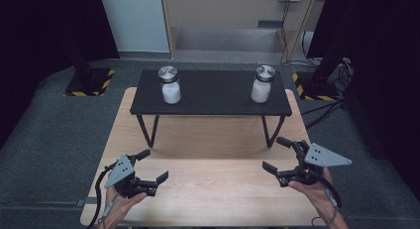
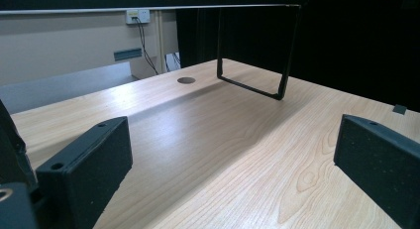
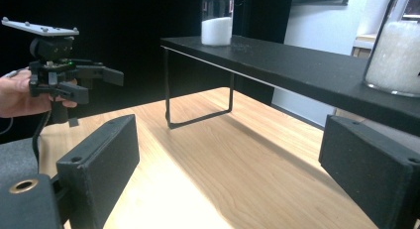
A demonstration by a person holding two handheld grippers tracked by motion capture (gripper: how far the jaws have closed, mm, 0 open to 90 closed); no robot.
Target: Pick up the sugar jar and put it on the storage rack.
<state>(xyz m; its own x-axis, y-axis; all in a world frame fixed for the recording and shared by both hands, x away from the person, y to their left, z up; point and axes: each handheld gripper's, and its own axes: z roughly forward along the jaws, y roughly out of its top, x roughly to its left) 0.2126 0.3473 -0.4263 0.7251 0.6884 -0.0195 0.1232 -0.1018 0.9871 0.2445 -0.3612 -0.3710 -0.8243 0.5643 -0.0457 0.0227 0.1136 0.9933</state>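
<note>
where claws (image 1: 152, 165) gape, bare tabletop (image 1: 213, 189)

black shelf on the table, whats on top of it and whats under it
On the black shelf stand two lidded jars of white grains, the left jar and the right jar. Under it, bare wooden table shows between the wire legs; the part directly beneath the top is covered.

Dim overall, dark at the sides and corners of the high view. Lit from above: bright on the pale surface (image 1: 208, 189), soft shadow beneath the black shelf (image 1: 210, 92). Glare patch low in the right gripper view. Near tongs slightly soft, mild grain.
</note>
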